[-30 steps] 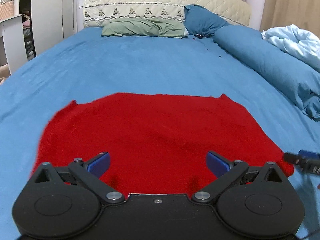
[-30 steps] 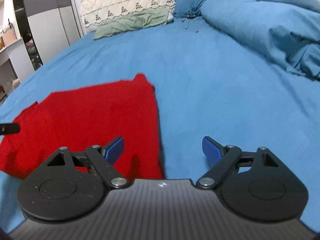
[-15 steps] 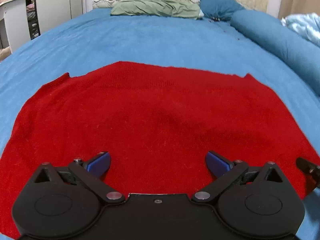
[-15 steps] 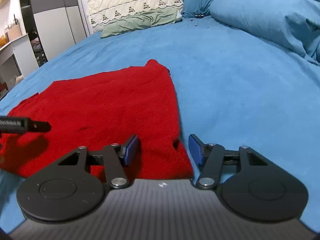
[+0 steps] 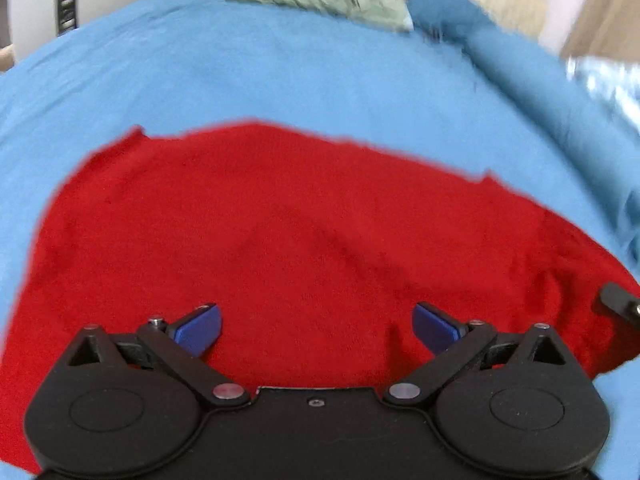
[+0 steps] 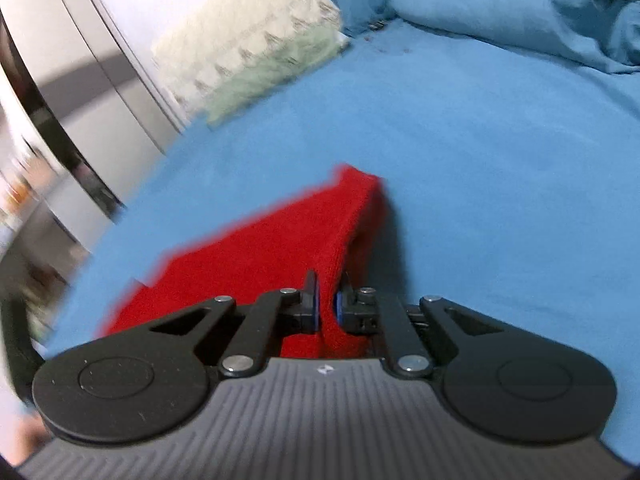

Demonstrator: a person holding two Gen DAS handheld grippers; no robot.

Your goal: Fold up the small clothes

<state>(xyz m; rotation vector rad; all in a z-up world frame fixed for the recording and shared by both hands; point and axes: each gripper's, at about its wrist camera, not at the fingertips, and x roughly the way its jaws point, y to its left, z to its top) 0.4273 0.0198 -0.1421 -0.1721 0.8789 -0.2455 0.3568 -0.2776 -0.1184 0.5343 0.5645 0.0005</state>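
While your right gripper (image 6: pixel 326 308) has already pinched the red cloth (image 5: pixel 304 240), your left gripper (image 5: pixel 316 330) has nothing in it yet.

Start at the left of the left wrist view. The red cloth lies flat on the blue bed sheet (image 5: pixel 280 64) and fills the lower half of the frame. Its long side runs from left to right across the picture. Your left gripper sits at the bottom middle, with its blue pads (image 5: pixel 198 330) spread wide apart. They hover over the near edge of the cloth, and no cloth is between them. At the far right edge of this frame, a black tip of your other gripper pokes in by the right corner of the cloth.

Now look at the right wrist view. At the far left are blurry cupboard doors. In the middle, the cloth rises like a little tent from the sheet up to your right gripper. Its pads are squeezed tight on the near right corner. To the right is bare blue sheet, and a blue duvet (image 6: pixel 520 4) at the top right.

So the cloth stretches away to the left of your right gripper. The near left corner is the one not held, and I think your left gripper is the closer one to grab it.
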